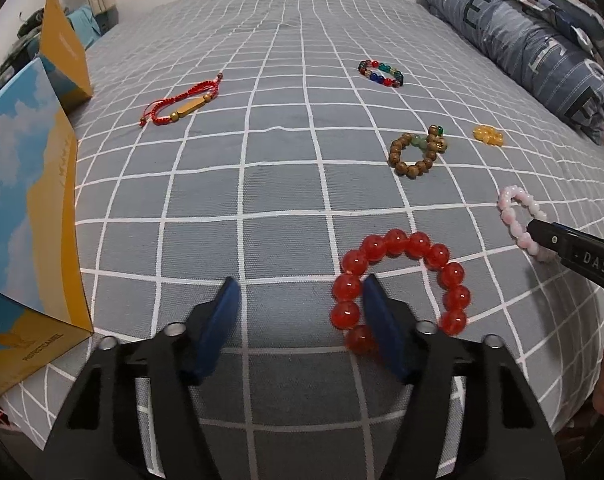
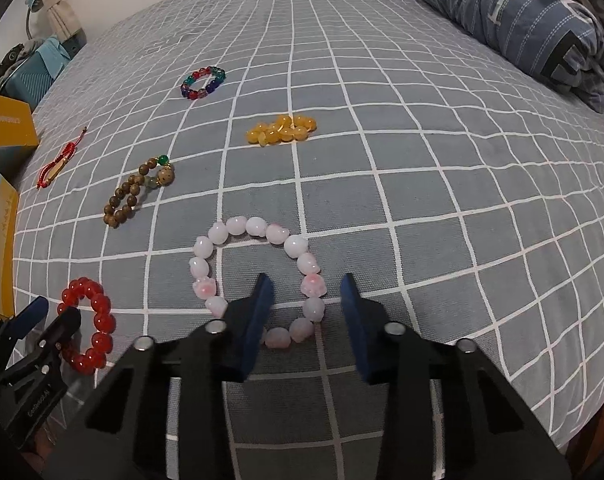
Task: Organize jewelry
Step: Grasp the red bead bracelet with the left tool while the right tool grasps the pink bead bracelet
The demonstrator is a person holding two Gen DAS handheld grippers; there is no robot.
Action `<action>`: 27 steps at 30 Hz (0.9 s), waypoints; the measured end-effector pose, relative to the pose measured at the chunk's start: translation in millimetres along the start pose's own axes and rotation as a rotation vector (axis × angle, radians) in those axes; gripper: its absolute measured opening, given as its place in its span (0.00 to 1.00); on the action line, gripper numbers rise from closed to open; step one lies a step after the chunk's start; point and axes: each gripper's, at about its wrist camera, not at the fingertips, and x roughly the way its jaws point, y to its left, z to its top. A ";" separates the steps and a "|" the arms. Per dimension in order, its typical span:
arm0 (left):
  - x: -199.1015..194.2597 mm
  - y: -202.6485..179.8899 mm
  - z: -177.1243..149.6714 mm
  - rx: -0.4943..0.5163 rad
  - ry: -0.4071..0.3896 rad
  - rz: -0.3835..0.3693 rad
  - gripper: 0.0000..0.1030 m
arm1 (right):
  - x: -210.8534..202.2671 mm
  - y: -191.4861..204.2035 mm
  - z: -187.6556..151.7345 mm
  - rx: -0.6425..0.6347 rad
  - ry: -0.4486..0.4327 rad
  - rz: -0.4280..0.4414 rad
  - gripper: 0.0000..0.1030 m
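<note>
Several bracelets lie on the grey checked bedsheet (image 1: 286, 184). My left gripper (image 1: 300, 294) is open; its right finger sits inside the red bead bracelet (image 1: 421, 244), whose near-left beads lie just outside that finger. My right gripper (image 2: 305, 288) is open, straddling the right side of the pink bead bracelet (image 2: 258, 226), its left finger inside the loop. The wooden bead bracelet (image 1: 415, 152), yellow bead bracelet (image 2: 282, 130), multicolour bead bracelet (image 1: 381, 73) and red cord bracelet (image 1: 182, 104) lie farther off. The red bracelet (image 2: 98, 316) and left gripper (image 2: 38, 324) show in the right wrist view.
An open blue-and-yellow box (image 1: 30, 216) stands at the left edge, with another yellow box (image 1: 64, 52) behind it. A folded blue quilt (image 1: 521, 40) lies along the right side. The bed's near edge is just below the grippers.
</note>
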 end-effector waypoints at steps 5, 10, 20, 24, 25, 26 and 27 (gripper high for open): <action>-0.9 -1.3 -0.5 0.007 0.010 -0.013 0.40 | 0.7 -0.4 1.0 0.010 0.005 0.004 0.17; -3.7 2.1 1.6 -0.014 0.033 -0.014 0.13 | -3.0 1.2 1.1 0.030 0.013 0.015 0.12; -11.2 7.7 3.7 -0.042 0.045 -0.030 0.13 | -22.4 12.0 1.7 0.011 -0.030 0.030 0.12; -16.1 8.7 5.0 -0.044 0.038 -0.036 0.13 | -26.1 13.1 0.6 0.009 -0.038 0.033 0.12; -17.3 8.6 5.5 -0.044 0.036 -0.037 0.13 | -27.4 12.9 0.4 0.009 -0.040 0.036 0.12; -19.3 9.0 5.9 -0.045 0.032 -0.039 0.13 | -28.5 12.8 0.6 0.011 -0.042 0.036 0.12; -20.4 9.1 6.1 -0.046 0.030 -0.040 0.13 | -29.0 12.8 1.1 0.011 -0.044 0.037 0.12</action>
